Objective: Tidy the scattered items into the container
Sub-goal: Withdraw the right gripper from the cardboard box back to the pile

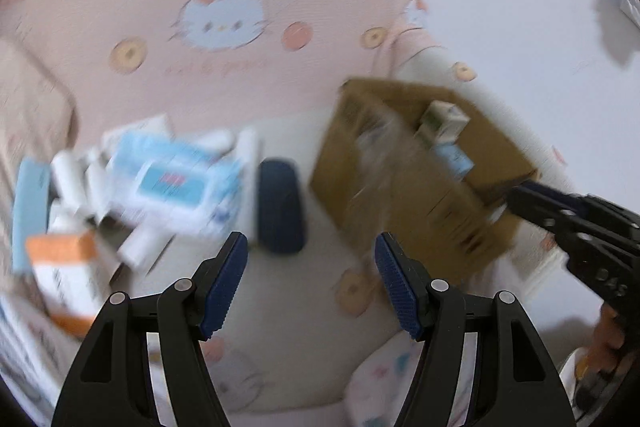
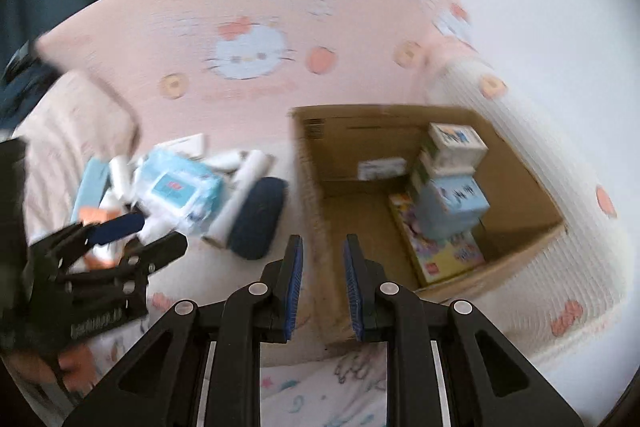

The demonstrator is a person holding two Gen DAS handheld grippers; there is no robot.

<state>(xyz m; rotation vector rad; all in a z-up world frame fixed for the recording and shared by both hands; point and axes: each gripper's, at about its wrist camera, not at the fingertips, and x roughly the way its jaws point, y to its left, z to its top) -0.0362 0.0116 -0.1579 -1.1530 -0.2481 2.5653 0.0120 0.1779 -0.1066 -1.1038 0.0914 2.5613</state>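
Bed with pink cartoon cover [image 2: 248,3] | cardboard box [image 2: 520,247] near its right edge, small cartons already stacked inside | loose packets and tubes [image 2: 180,187] heaped left of box, awaiting pickup | left gripper [image 1: 310,283] spread wide, empty | right gripper [image 2: 322,287] nearly closed, empty.

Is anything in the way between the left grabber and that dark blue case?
Nothing visible blocks it. The left gripper is open and empty, and the dark blue case lies just beyond its fingertips on bare bedding. The white roll leans along the case's left side, so it could get bumped.
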